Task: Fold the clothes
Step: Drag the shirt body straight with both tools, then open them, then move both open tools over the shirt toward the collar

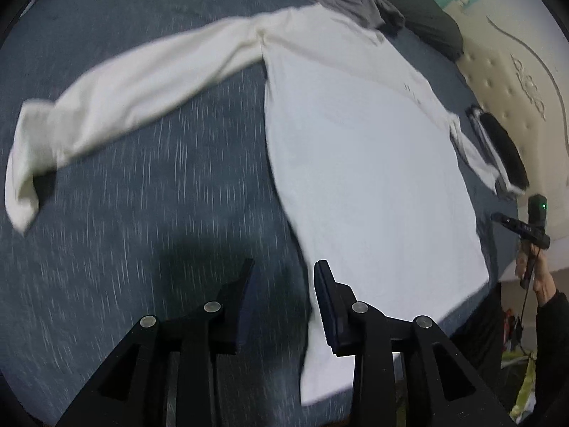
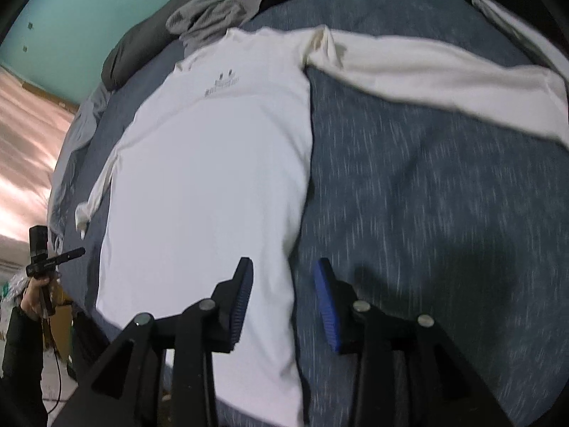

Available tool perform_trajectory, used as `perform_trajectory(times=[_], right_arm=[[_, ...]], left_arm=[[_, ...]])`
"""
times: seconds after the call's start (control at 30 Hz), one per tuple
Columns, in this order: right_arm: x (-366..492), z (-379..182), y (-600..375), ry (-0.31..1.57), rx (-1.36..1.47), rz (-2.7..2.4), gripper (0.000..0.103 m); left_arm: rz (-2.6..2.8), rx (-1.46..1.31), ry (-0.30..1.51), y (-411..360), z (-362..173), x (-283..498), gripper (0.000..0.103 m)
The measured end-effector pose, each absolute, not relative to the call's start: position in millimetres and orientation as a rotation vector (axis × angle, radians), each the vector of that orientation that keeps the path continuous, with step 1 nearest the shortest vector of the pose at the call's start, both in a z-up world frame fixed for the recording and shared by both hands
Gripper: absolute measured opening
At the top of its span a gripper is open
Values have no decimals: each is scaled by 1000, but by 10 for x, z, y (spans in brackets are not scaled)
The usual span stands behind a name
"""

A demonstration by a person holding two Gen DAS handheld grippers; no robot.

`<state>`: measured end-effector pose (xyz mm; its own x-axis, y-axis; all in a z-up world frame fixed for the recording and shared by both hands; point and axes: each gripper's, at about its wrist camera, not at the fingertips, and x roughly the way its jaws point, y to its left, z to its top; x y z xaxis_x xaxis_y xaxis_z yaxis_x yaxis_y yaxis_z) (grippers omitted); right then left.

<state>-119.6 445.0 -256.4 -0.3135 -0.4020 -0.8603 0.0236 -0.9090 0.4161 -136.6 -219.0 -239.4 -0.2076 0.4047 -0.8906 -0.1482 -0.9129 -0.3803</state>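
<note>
A white long-sleeved shirt [image 1: 355, 149] lies flat on a blue speckled bed cover [image 1: 142, 213], hem toward me. In the left wrist view one sleeve [image 1: 117, 96] stretches out to the left. My left gripper [image 1: 284, 284] is open and empty, just above the shirt's lower left hem corner. In the right wrist view the same shirt [image 2: 209, 178] shows a small grey chest print, and a sleeve [image 2: 444, 71] stretches right. My right gripper [image 2: 284, 281] is open and empty over the shirt's right hem edge. The other gripper shows at the edge of each view [image 1: 526, 227] [image 2: 53, 259].
A pile of grey clothes [image 2: 227, 3] and a dark pillow [image 1: 419, 10] lie beyond the shirt's collar. A black and white garment [image 1: 498, 146] lies at the bed's right side by a padded cream headboard [image 1: 515, 82]. The bed's edge runs under the shirt's hem.
</note>
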Motion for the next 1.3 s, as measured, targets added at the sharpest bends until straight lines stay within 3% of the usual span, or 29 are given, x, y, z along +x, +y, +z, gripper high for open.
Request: perform_trajectory(times=[0.63, 0.73, 1.3], right_arm=[[-3641, -2479, 3998, -348, 1486, -2391, 42], [-3967, -2494, 3910, -328, 1463, -2395, 48], [-5097, -2811, 3399, -134, 1435, -2387, 48]], left_arm=[[2306, -1563, -239, -1241, -2233, -3902, 41], [2316, -1565, -224, -1190, -2280, -4164, 42], [2343, -1560, -60, -747, -2645, -5394, 49]])
